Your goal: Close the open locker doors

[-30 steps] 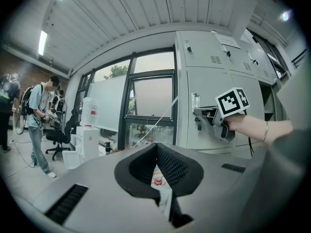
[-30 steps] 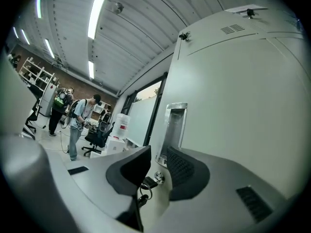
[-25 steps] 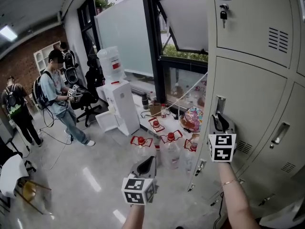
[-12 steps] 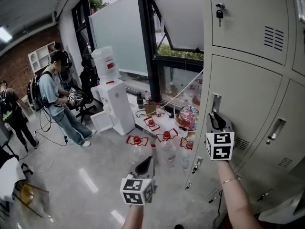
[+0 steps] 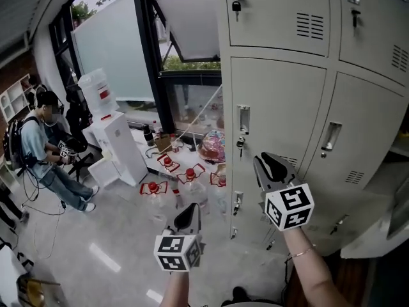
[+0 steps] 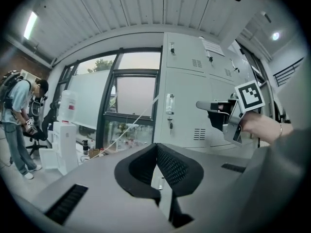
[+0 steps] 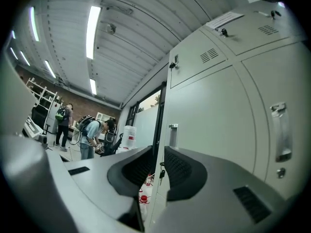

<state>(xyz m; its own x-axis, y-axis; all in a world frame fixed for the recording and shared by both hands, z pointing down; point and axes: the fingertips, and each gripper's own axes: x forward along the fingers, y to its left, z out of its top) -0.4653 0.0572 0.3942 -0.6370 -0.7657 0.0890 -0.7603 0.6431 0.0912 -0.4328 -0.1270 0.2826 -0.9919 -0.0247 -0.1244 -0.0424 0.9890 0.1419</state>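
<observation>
Meanwhile left tool (image 5: 192, 210) has jaws together; right tool (image 5: 262, 162), just closing, stands slightly apart and empty.

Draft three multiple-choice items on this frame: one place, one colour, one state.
1. The red-capped bottles stand: A on the floor left of the lockers; B on top of the lockers; C right of the lockers.
2. The water dispenser is: A black; B white; C red.
3. On the left tool, the jaws are: A clamped on a bottle; B wide apart; C together, empty.
Key: 1 A, the head view shows them on the floor, lockers to their right. 2 B, its cabinet is plainly white. 3 C, its pads meet at the tips in the left gripper view.
</observation>
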